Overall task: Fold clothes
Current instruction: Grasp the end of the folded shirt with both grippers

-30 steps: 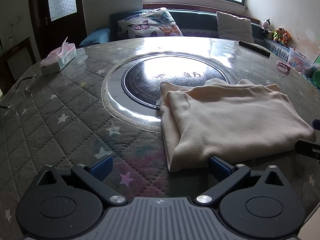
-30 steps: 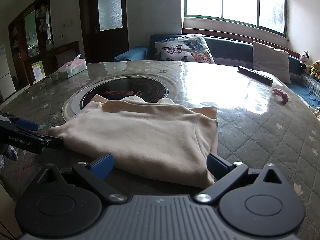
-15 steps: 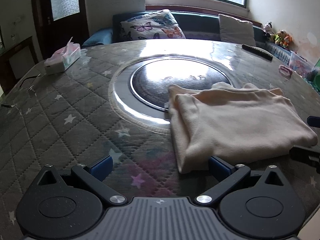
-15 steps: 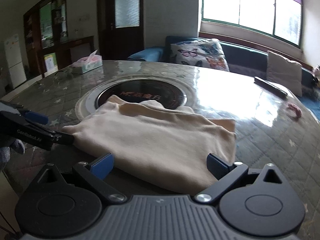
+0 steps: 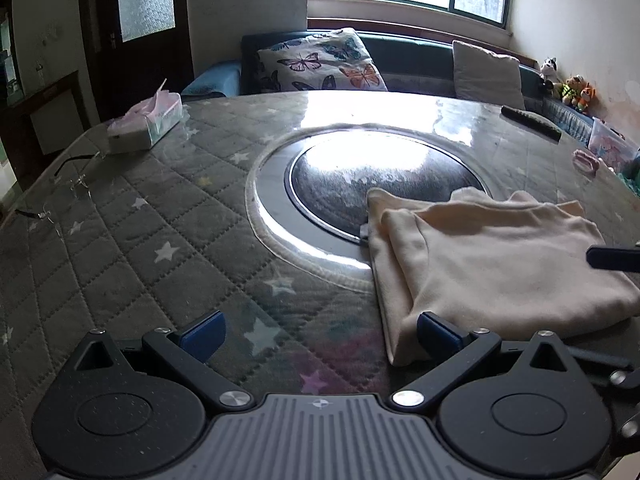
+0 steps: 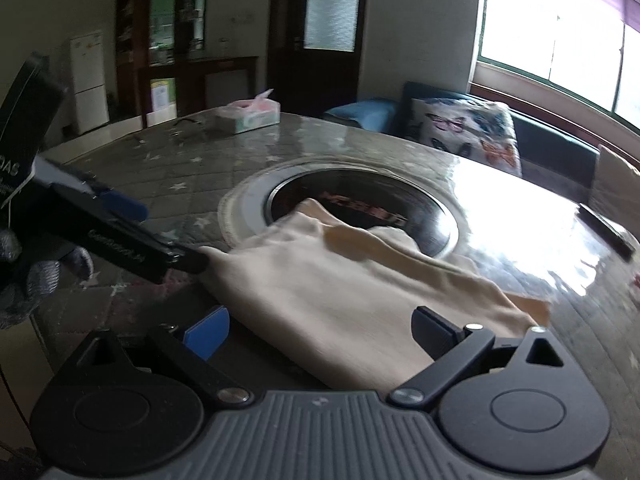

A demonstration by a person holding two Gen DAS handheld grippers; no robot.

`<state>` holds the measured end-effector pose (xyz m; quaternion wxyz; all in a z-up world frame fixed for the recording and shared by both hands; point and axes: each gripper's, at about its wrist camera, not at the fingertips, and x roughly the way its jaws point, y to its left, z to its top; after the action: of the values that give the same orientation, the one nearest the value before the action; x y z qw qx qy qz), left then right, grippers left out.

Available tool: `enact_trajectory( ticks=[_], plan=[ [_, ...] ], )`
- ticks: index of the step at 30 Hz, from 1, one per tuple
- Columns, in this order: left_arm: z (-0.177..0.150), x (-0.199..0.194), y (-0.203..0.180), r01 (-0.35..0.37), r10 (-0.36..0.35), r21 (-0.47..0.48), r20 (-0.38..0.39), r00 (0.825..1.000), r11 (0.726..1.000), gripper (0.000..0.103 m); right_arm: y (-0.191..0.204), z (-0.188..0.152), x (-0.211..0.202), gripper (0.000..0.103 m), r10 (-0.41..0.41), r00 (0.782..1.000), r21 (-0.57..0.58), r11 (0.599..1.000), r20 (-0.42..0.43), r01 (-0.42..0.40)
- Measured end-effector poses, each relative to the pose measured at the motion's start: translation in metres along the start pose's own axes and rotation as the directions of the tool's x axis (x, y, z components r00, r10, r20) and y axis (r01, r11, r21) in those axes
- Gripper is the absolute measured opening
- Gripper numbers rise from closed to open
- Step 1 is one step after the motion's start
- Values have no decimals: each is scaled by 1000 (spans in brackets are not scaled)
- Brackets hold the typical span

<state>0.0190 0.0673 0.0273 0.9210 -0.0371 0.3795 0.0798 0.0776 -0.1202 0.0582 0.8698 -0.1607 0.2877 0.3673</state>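
A cream garment [image 5: 500, 264] lies folded on the quilted round table [image 5: 132, 240], partly over the dark round centre plate [image 5: 360, 184]. My left gripper [image 5: 320, 334] is open at the cloth's near left corner, and its right fingertip [image 5: 438, 334] touches the folded edge. In the right wrist view the garment [image 6: 340, 292] spreads in front of my open right gripper [image 6: 320, 330], with its near edge between the fingers. The left gripper [image 6: 120, 232] appears there at the left, one finger tip against the cloth's corner, held by a gloved hand [image 6: 40, 276].
A tissue box [image 5: 146, 126] and a pair of glasses [image 5: 76, 178] sit at the table's far left. A black remote [image 5: 530, 122] and a pink item [image 5: 586, 160] lie far right. A sofa with a butterfly cushion [image 5: 324, 62] stands behind the table.
The left gripper has shifted left, so the cloth sits further right in its view. The right gripper has swung left and tilted. The garment stays folded and both grippers stay open.
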Motion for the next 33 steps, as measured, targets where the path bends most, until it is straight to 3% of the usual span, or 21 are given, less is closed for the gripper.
enact_trajectory(
  ticks=[7, 16, 21, 24, 25, 28, 33],
  plan=[
    [10, 1, 11, -6, 7, -36, 9, 1000, 999, 103, 16, 7, 14, 94, 45, 999, -50, 998, -8, -45],
    [29, 9, 18, 119, -120, -136, 4, 993, 983, 102, 50, 14, 32, 80, 106, 994, -202, 973, -35, -111],
    [31, 19, 17, 192, -200, -194, -23, 980, 962, 99, 69, 16, 47, 52, 96, 994, -280, 954, -54, -107],
    [31, 25, 15, 230, -244, -223, -35, 969, 947, 99, 70, 17, 49, 28, 69, 997, -284, 956, -40, -78],
    [32, 27, 15, 238, -255, -242, -40, 966, 941, 98, 68, 18, 48, 19, 64, 997, -273, 959, -34, -71],
    [32, 35, 18, 275, -308, -314, -59, 950, 909, 96, 54, 21, 38, 10, 89, 996, -205, 975, -5, -88],
    [32, 46, 19, 356, -422, -433, -63, 905, 828, 86, 35, 25, 16, 7, 120, 991, -114, 987, 62, -112]
  ],
)
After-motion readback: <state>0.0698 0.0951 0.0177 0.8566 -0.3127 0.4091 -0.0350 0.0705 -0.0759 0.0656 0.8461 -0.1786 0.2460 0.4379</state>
